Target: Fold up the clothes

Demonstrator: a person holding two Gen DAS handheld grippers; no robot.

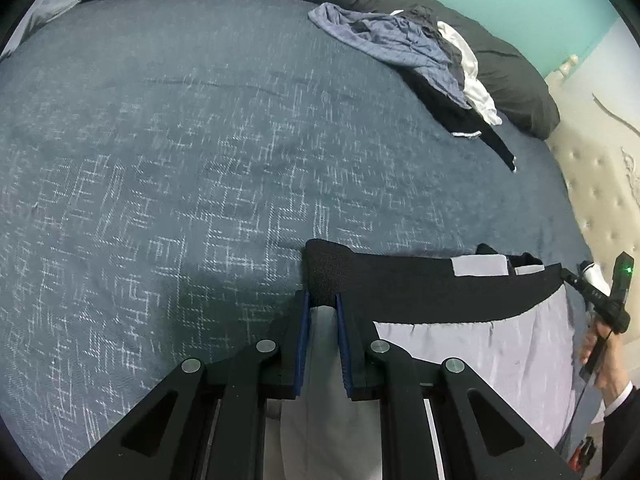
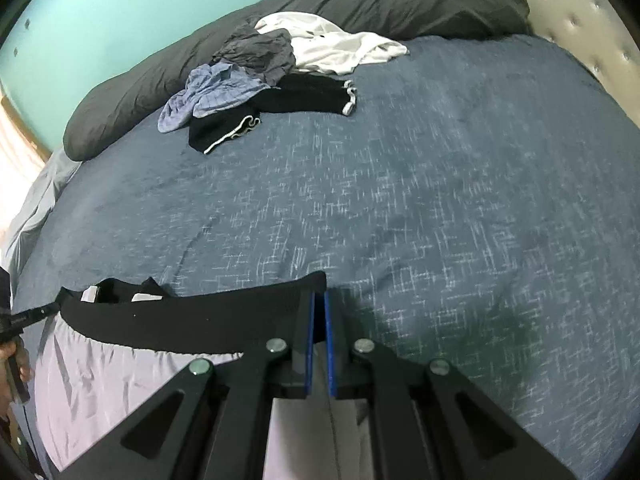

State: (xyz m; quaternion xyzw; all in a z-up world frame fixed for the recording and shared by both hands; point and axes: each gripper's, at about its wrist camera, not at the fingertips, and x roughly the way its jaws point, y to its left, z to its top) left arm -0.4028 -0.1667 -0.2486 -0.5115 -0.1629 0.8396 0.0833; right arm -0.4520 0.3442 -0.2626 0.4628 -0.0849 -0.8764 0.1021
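**Lilac satin shorts, black elastic waistband: held at both ends over the bed**

Satin-like lilac fabric, thin and glossy, gathered under a broad black knit waistband (image 1: 420, 288). The shorts (image 1: 500, 344) hang at the near edge of the bed (image 1: 180, 140), waistband stretched almost level between 2 claws.

- Left claw (image 1: 322, 304): clenched on one end of the waistband.
- Right claw (image 2: 319, 308): clenched on the opposite end, pads nearly together with cloth between.
- Hand (image 1: 604, 360) on the right tool's grip, seen from the left wrist view.

Handling, as judged: light, limp, probably slippery; the body will slide and billow, so it needs laying flat on the bed to crease. The waistband is the firmest, least slick part and the sound place to hold, at its ends as now.

Also present: loose pile of clothes (image 2: 276, 80) (blue check, grey, white, black with white trim) far across the bed, against a dark duvet roll (image 2: 360, 8).
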